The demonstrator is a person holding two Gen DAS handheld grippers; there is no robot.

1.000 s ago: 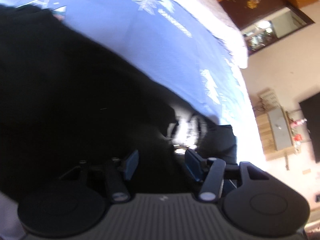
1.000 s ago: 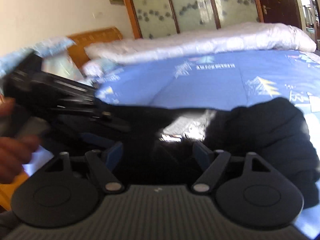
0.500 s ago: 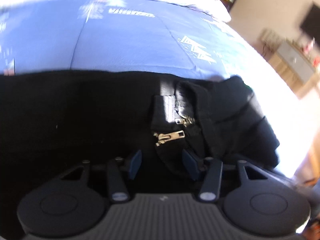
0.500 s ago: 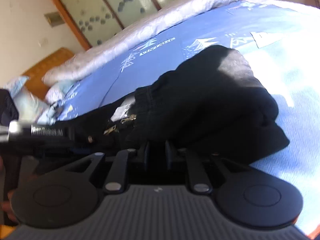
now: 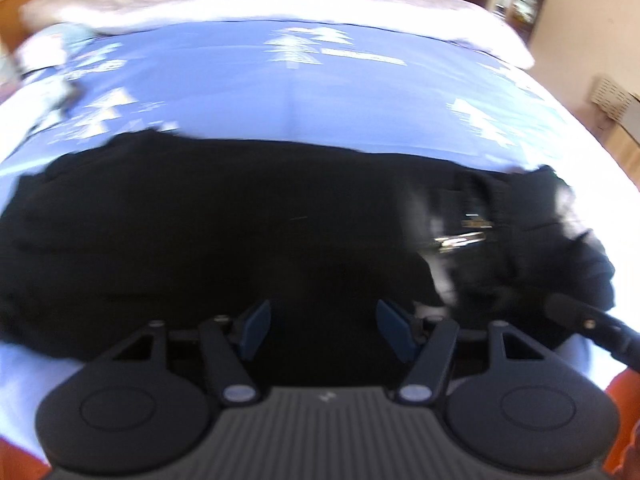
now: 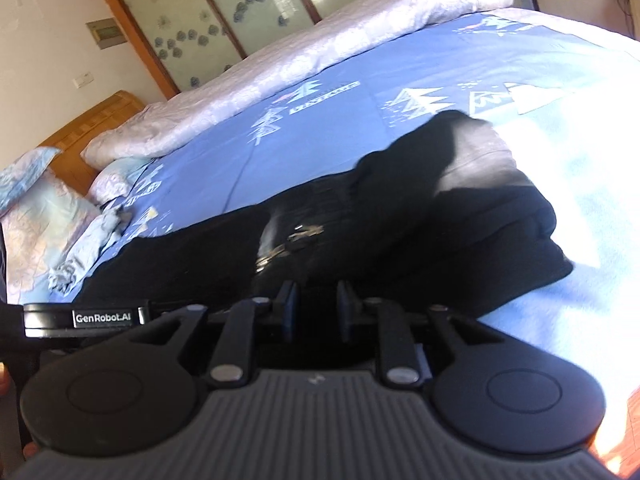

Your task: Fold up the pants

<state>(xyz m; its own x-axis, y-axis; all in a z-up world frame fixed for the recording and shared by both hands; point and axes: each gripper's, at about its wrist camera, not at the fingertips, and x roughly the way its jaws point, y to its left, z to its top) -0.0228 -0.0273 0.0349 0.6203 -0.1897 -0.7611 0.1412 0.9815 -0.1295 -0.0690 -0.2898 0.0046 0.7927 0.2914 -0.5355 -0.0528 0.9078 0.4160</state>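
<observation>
Black pants (image 5: 224, 232) lie long, 9 to 3 o'clock. Left gripper (image 5: 322, 324) wide, at middle. Right gripper (image 6: 314, 306) narrow, nearer zipper (image 6: 294, 240) at 12 o'clock; can't tell if holding cloth.

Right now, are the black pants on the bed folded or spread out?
Mostly spread: the pants lie long across the blue bedsheet, bunched only at the zipper end.

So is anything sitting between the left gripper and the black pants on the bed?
Nothing visible. The left gripper is open right over the black pants, with only dark cloth between its fingers.
</observation>
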